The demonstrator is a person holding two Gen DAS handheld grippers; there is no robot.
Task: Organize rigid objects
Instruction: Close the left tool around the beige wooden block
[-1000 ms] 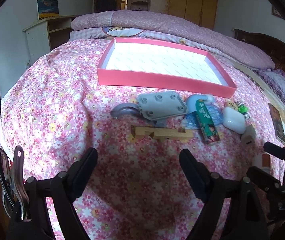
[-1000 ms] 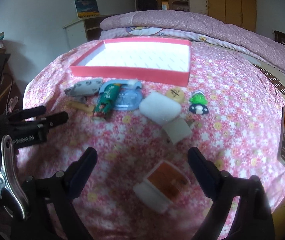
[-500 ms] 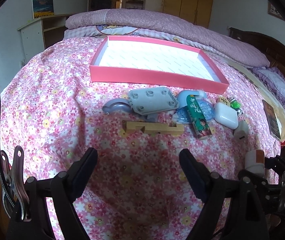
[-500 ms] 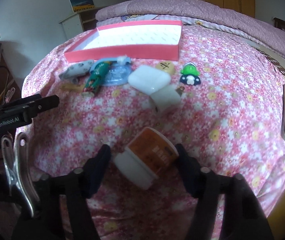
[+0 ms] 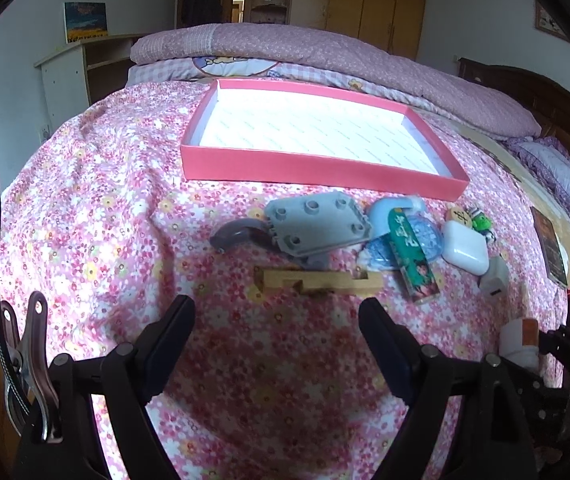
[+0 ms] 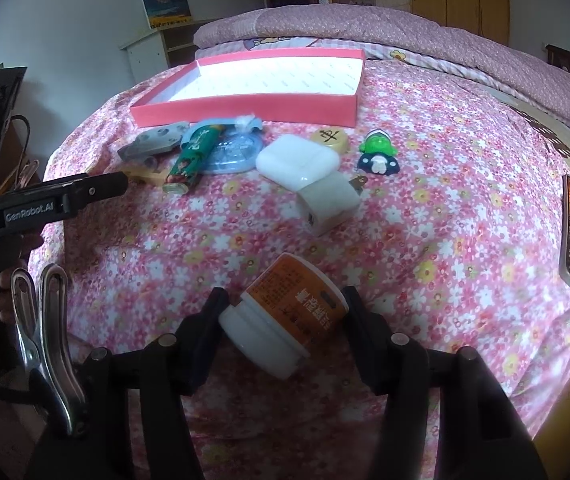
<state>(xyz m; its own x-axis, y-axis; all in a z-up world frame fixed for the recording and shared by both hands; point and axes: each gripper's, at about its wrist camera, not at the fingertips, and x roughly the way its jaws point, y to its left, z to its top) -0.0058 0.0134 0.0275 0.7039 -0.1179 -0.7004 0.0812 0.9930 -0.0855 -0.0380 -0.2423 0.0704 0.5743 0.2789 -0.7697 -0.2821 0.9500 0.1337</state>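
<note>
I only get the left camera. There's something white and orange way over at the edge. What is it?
Observer: A small bottle with an orange label, lying on its side between the right gripper fingers.

Child: Is it squeezed tight?

Observer: The fingers sit right against both ends, so it looks gripped.

Child: What's that green thing by the pink tray?

Observer: A little green-headed toy figure, lying beside a round wooden chess piece, just in front of the pink tray.
</note>
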